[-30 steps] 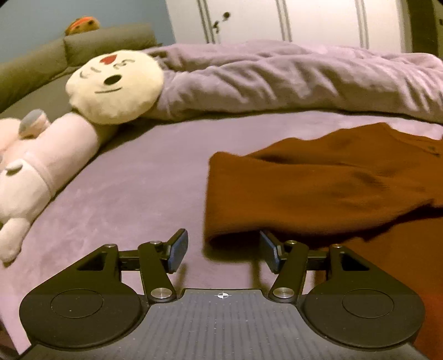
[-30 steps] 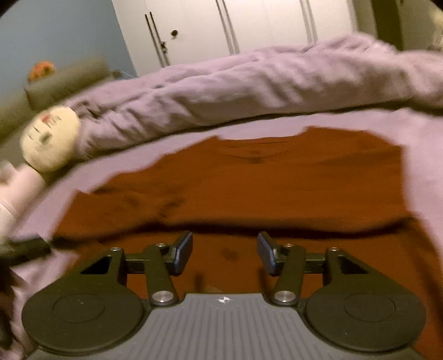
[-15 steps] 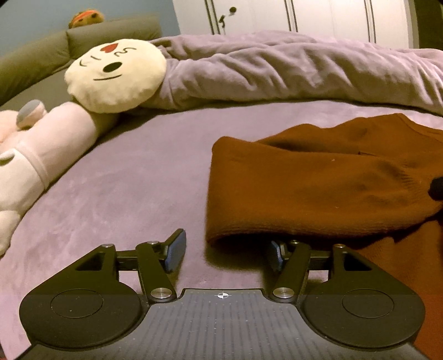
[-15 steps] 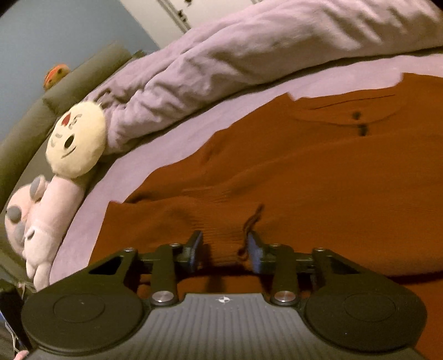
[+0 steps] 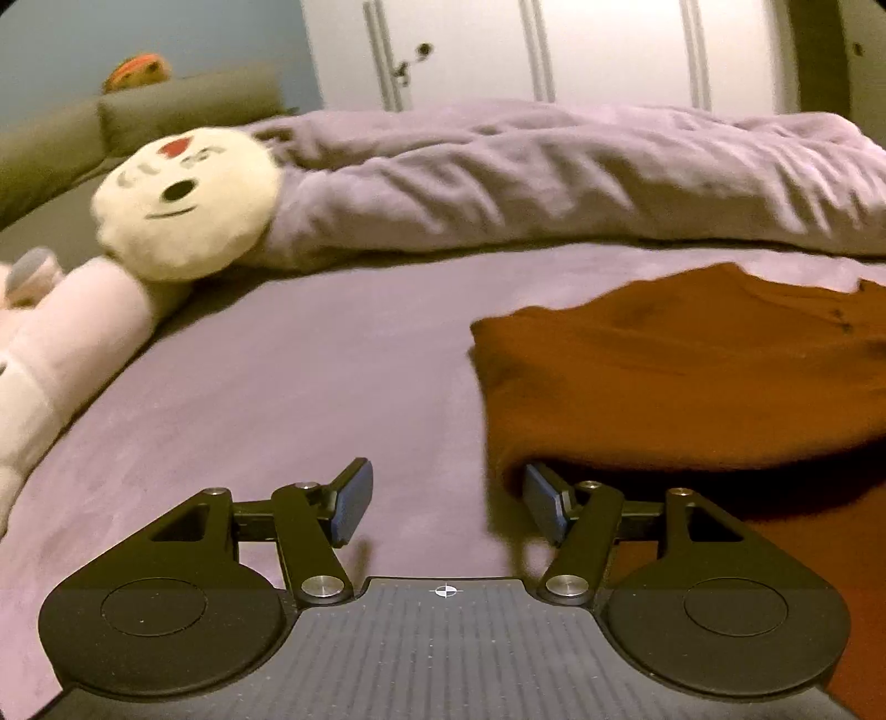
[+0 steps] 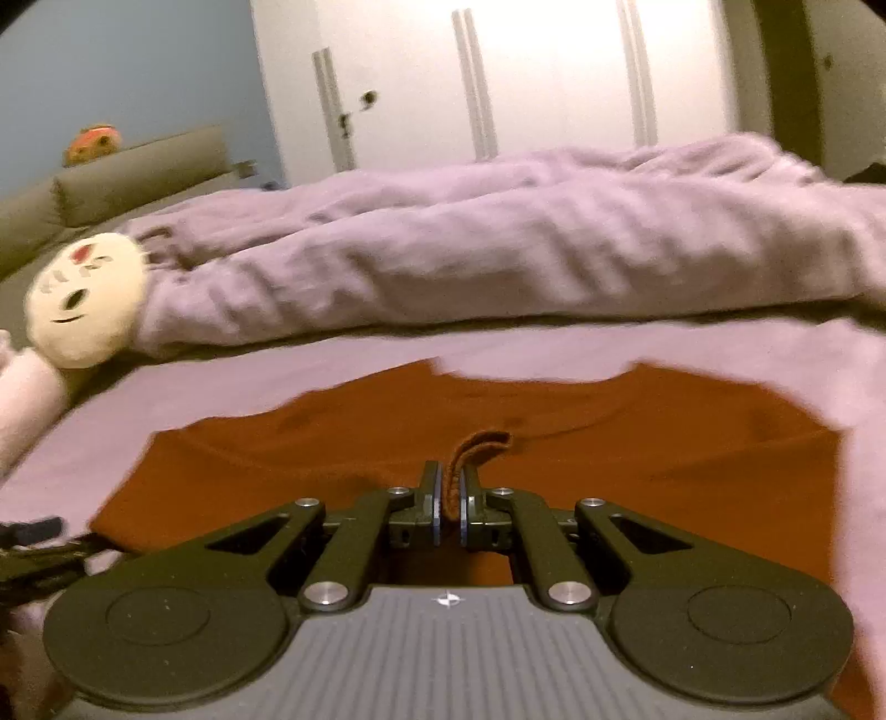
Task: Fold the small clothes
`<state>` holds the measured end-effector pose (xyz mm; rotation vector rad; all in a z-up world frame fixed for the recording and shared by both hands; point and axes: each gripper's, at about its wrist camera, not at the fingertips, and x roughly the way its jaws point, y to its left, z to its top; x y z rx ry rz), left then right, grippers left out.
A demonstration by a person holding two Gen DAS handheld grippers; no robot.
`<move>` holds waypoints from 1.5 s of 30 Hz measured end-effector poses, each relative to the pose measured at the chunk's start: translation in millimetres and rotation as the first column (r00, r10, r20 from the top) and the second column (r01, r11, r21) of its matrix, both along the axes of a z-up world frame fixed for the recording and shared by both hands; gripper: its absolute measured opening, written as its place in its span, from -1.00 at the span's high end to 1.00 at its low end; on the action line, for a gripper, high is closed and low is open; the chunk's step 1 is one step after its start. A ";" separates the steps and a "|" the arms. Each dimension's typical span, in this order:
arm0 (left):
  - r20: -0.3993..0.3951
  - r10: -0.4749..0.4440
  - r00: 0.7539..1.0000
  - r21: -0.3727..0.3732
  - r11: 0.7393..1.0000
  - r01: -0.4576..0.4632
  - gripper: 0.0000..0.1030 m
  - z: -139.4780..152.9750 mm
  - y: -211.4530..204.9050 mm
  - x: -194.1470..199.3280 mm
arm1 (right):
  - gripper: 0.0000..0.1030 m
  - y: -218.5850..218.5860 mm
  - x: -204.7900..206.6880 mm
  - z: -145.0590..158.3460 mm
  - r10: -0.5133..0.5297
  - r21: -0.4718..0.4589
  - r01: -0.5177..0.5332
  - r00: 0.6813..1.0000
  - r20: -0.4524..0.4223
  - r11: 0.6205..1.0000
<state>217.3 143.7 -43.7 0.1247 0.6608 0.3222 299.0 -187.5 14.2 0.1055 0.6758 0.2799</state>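
A rust-brown knit sweater [image 6: 609, 476] lies spread on the purple bed cover. My right gripper [image 6: 449, 498] is shut on a raised fold of that sweater, a strip of knit standing up between its pads. In the left wrist view the sweater's folded sleeve edge [image 5: 664, 387] lies at the right. My left gripper [image 5: 443, 498] stands open low over the cover, nothing between the fingers. Its right finger [image 5: 545, 501] is tucked just under the sleeve's overhanging edge, its left finger over bare cover. The left gripper's fingertip [image 6: 33, 529] shows at the far left of the right wrist view.
A cream round-faced plush with a pink body [image 5: 183, 205] lies at the left of the bed. A rumpled lilac duvet [image 5: 554, 177] runs across the back. An olive headboard cushion [image 5: 188, 105] and white wardrobe doors [image 5: 554, 50] stand behind. Bare purple bed cover [image 5: 304, 376] lies between plush and sweater.
My right gripper closed from open onto a fold of the sweater and swung to face the wardrobe. My left gripper shifted left, so the sleeve edge now sits further right.
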 end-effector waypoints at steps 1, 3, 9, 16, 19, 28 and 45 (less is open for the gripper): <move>-0.005 -0.009 1.000 -0.003 1.000 0.009 -0.29 -0.9 -5.3 1.6 | 0.91 -11.6 0.6 -0.9 -0.024 -0.008 0.024 1.000 -0.004 1.000; -0.014 -0.024 1.000 -0.011 1.000 0.024 -0.29 -2.5 -14.2 4.2 | 0.91 -34.0 0.7 -3.3 -0.070 -0.018 0.070 0.997 -0.013 0.997; -0.055 -0.052 0.997 -0.001 0.999 0.052 -0.27 -8.8 -34.4 11.5 | 0.91 -76.4 -3.9 -15.4 -0.157 -0.064 0.156 0.987 -0.019 0.986; -0.074 -0.078 0.994 0.022 0.997 0.080 -0.33 -11.7 -42.6 16.0 | 0.79 -105.8 2.0 -48.4 -0.205 0.065 0.219 0.962 -0.178 0.974; -0.082 -0.079 0.993 0.025 0.996 0.082 -0.33 -15.6 -44.7 17.2 | 0.38 -117.2 0.2 -56.7 -0.186 0.202 0.236 0.953 -0.239 0.951; -0.085 -0.062 0.994 0.039 0.997 0.065 -0.35 -20.4 -47.3 25.8 | 0.71 -105.2 17.5 -60.2 -0.124 0.232 0.184 0.960 -0.251 0.955; -0.093 -0.042 0.995 0.050 0.998 0.047 -0.45 -23.7 -45.0 30.4 | 0.90 -88.7 10.3 -46.9 -0.171 -0.248 0.177 0.984 0.045 0.952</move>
